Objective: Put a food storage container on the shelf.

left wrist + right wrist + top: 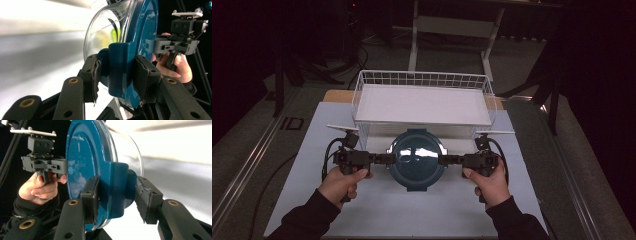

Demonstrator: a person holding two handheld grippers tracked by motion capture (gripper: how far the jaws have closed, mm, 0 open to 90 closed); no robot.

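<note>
Here both tongs grip one round teal lid [417, 159] by its side handles, one from each side. In the high view the left tongs [384, 159] come in level from the left and the right tongs [449, 160] from the right, each held in a hand [341, 182] that enters from the bottom edge; the other hand [492, 182] mirrors it. The lid lies flat between them above the white table [302, 165], just in front of a white wire basket [422, 102] that stands at the table's far side. Whether the lid touches the table cannot be told from above.

In the left gripper view the jaws stand partly closed, their pads pressed on either face of a teal handle [120, 70], with the lid's clear glass dome [105, 32] beyond it. Farther off, the right tongs [156, 47] clamp the opposite handle. In the right gripper view the jaws are likewise partly closed around the near handle [116, 190]: the left pad sits flat on it, the right pad meets it at its rounded end. The lid's teal underside [85, 157] faces this camera, and the left tongs [63, 167] hold the far edge.
</note>
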